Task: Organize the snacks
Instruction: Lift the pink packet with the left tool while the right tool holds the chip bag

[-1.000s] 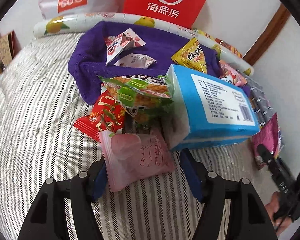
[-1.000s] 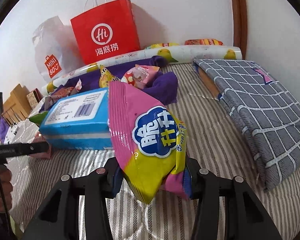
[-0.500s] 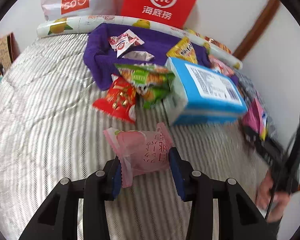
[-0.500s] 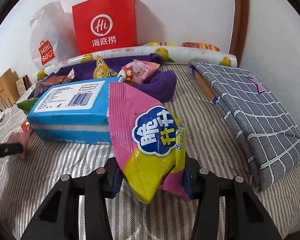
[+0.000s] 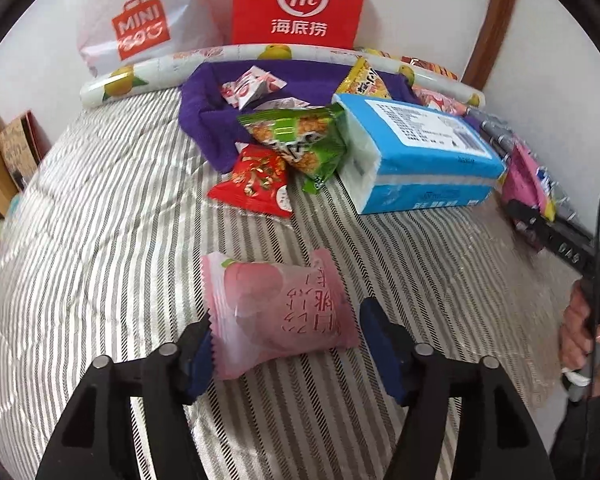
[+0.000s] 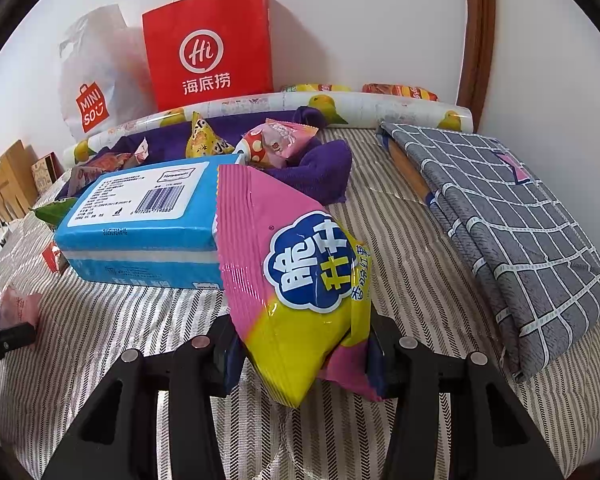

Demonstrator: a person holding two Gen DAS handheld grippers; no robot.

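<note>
A pale pink peach snack packet (image 5: 278, 312) lies on the striped bed between the fingers of my left gripper (image 5: 286, 344), which is open; the left finger touches its edge and the right finger stands apart. It also shows in the right wrist view (image 6: 18, 310). My right gripper (image 6: 304, 354) is shut on a large pink and yellow snack bag (image 6: 296, 276), held upright above the bed. A red packet (image 5: 256, 180) and a green packet (image 5: 300, 140) lie beside a blue tissue pack (image 5: 416, 156) (image 6: 140, 228).
A purple towel (image 5: 208, 120) holds several small snacks. A red paper bag (image 5: 298, 2), a white Miniso bag (image 5: 140, 32) and a fruit-print roll (image 5: 148, 80) line the wall. A folded grey checked blanket (image 6: 508, 232) lies at the right.
My left gripper drew back from the snack pile with the pink packet, then opened, leaving the packet on the bed. My right gripper kept hold of its bag and barely moved.
</note>
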